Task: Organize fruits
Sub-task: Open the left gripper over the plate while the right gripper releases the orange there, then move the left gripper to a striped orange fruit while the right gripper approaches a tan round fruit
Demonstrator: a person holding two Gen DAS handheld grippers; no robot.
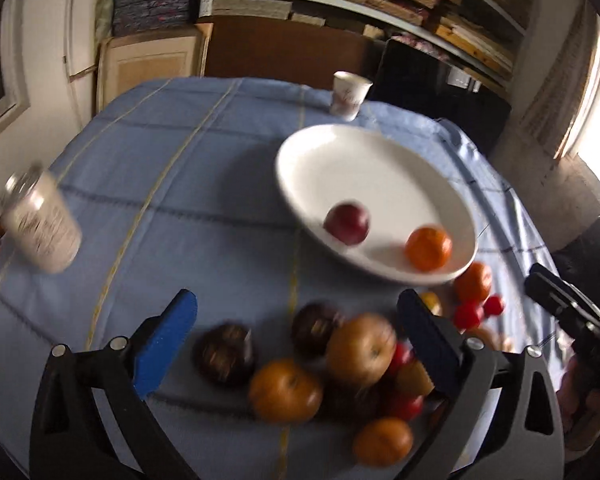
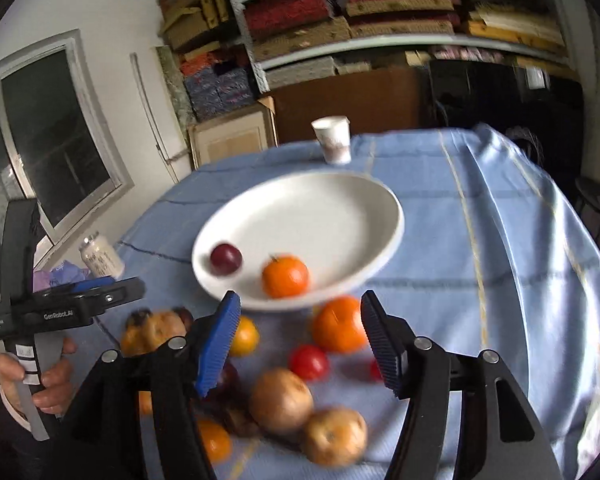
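A white plate (image 1: 360,168) (image 2: 308,216) on the blue tablecloth holds a dark red plum (image 1: 347,224) (image 2: 226,259) and an orange (image 1: 428,249) (image 2: 285,276). In front of it lies a loose heap of fruit: brown apples (image 1: 360,348) (image 2: 281,400), dark round fruits (image 1: 226,354), oranges (image 1: 474,282) (image 2: 338,324) and small red ones (image 1: 468,315) (image 2: 309,362). My left gripper (image 1: 296,308) hangs open and wide above the heap, its pads touching nothing. My right gripper (image 2: 300,308) is also open, over the heap just short of the plate's near rim, and holds nothing.
A paper cup (image 1: 350,96) (image 2: 333,140) stands behind the plate near the table's far edge. A white jar (image 1: 40,224) (image 2: 102,258) stands at the left edge. A hand (image 2: 40,380) grips the left tool's handle. Shelves of stacked boxes fill the wall behind.
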